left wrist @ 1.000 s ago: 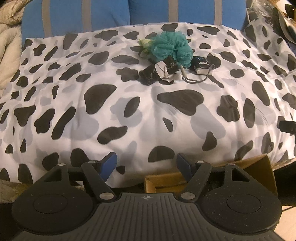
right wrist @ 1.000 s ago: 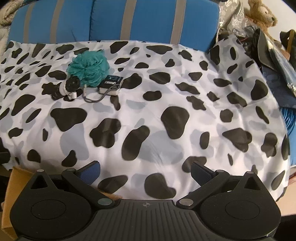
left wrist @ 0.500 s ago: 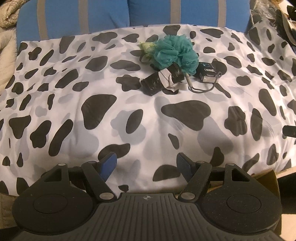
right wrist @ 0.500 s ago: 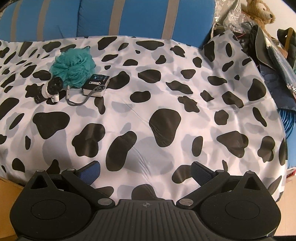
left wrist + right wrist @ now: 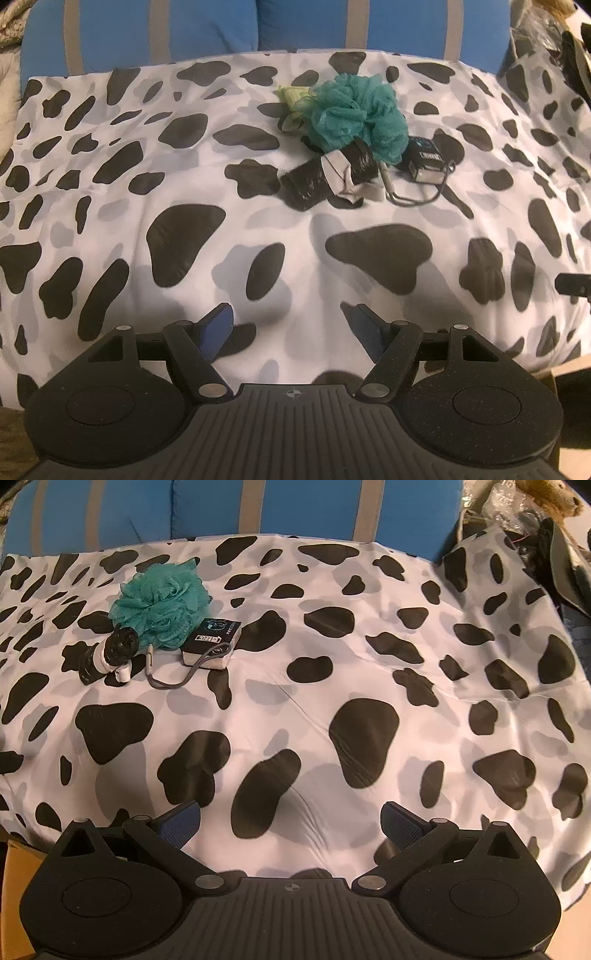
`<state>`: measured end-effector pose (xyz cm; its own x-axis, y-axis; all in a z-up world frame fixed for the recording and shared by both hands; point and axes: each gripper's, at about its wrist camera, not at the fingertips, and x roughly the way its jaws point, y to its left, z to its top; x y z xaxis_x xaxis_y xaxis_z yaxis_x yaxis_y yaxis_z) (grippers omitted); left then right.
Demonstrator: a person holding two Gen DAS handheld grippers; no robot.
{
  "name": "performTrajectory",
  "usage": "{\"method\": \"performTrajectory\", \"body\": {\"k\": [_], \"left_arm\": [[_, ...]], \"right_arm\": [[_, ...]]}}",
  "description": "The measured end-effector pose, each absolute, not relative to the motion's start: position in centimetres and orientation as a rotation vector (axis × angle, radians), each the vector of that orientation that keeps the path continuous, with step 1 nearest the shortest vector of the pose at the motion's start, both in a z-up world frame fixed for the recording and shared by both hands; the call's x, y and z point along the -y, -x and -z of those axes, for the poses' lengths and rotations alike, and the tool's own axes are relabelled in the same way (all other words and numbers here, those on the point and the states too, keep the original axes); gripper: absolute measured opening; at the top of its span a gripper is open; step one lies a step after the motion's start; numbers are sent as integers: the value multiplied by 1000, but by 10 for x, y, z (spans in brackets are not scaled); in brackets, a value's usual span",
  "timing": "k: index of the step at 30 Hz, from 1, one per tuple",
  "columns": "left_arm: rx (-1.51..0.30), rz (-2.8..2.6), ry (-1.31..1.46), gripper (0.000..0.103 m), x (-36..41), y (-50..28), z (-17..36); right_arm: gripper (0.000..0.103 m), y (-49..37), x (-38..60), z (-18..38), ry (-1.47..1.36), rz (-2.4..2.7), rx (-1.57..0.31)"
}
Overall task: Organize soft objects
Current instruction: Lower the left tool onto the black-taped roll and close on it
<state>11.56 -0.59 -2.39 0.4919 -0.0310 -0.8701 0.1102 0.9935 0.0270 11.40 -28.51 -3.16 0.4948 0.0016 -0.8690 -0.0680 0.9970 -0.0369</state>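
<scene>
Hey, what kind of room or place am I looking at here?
Probably a bedroom or living room at home: a cow-print cover spread over a soft bed or couch, blue striped cushions behind it, and a teddy bear among clutter at the far right.

A pale green item (image 5: 293, 98) sat half hidden behind the teal bath pouf (image 5: 354, 114) at ten o'clock; the small box's label (image 5: 214, 629) was too small to read.

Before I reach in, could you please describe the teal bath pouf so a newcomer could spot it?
On the cow-print cover, find the small cluster of items near the blue cushions. The bath pouf is its frilly teal mesh ball, the only brightly coloured thing beside a dark little box.
</scene>
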Motion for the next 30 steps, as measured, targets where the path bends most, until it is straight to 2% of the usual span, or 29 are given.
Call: {"method": "performTrajectory", "body": {"k": [14,30], "left_arm": [[-979,165,-27,71,2,-157,28],[-879,413,-267,71,23,-212,52]], "right_arm": [[102,-153,286,40,-53,-111,-1010],[103,-182,270,32,20,-145,-951]]}}
